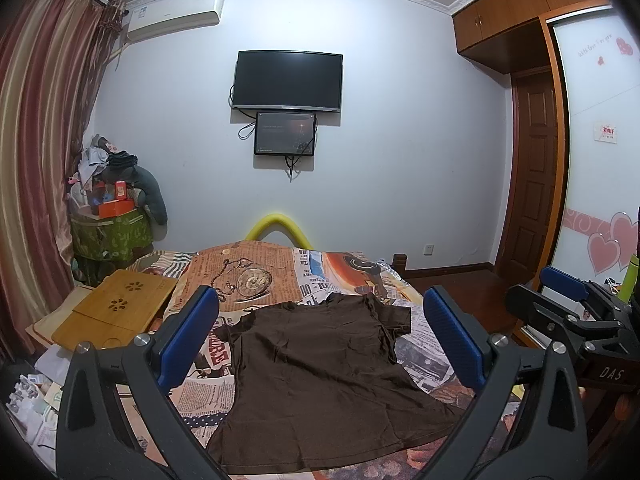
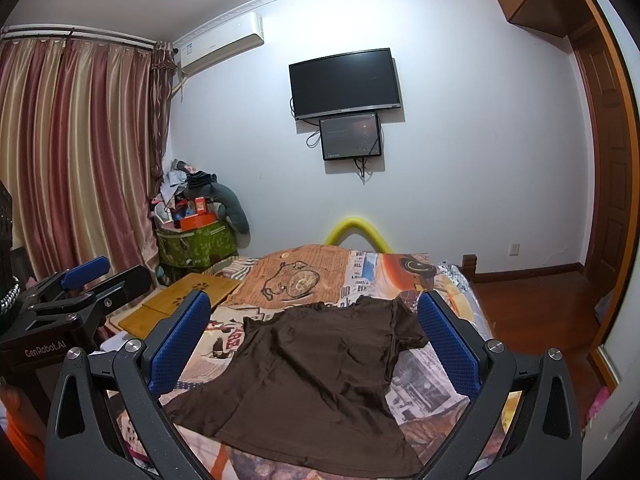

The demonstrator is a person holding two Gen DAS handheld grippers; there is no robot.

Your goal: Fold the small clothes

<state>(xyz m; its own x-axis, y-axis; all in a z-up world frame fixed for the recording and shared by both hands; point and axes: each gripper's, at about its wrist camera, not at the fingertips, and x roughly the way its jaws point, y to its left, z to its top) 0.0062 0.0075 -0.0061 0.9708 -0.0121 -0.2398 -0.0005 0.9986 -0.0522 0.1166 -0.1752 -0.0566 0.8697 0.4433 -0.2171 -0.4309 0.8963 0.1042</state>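
A dark brown T-shirt (image 1: 320, 384) lies spread flat on the bed, hem toward me, collar and sleeves at the far end. It also shows in the right wrist view (image 2: 316, 380). My left gripper (image 1: 322, 304) is open and empty, held above the near part of the shirt. My right gripper (image 2: 314, 308) is open and empty too, above the shirt. The right gripper appears at the right edge of the left wrist view (image 1: 568, 292). The left gripper appears at the left edge of the right wrist view (image 2: 86, 274).
The bed cover (image 1: 256, 272) has a newspaper and pocket-watch print. A wooden lap tray (image 1: 116, 312) lies at the bed's left side. A cluttered green bin (image 1: 112, 236) stands by the curtains (image 1: 40, 140). Wardrobe (image 1: 600, 160) and wooden floor are on the right.
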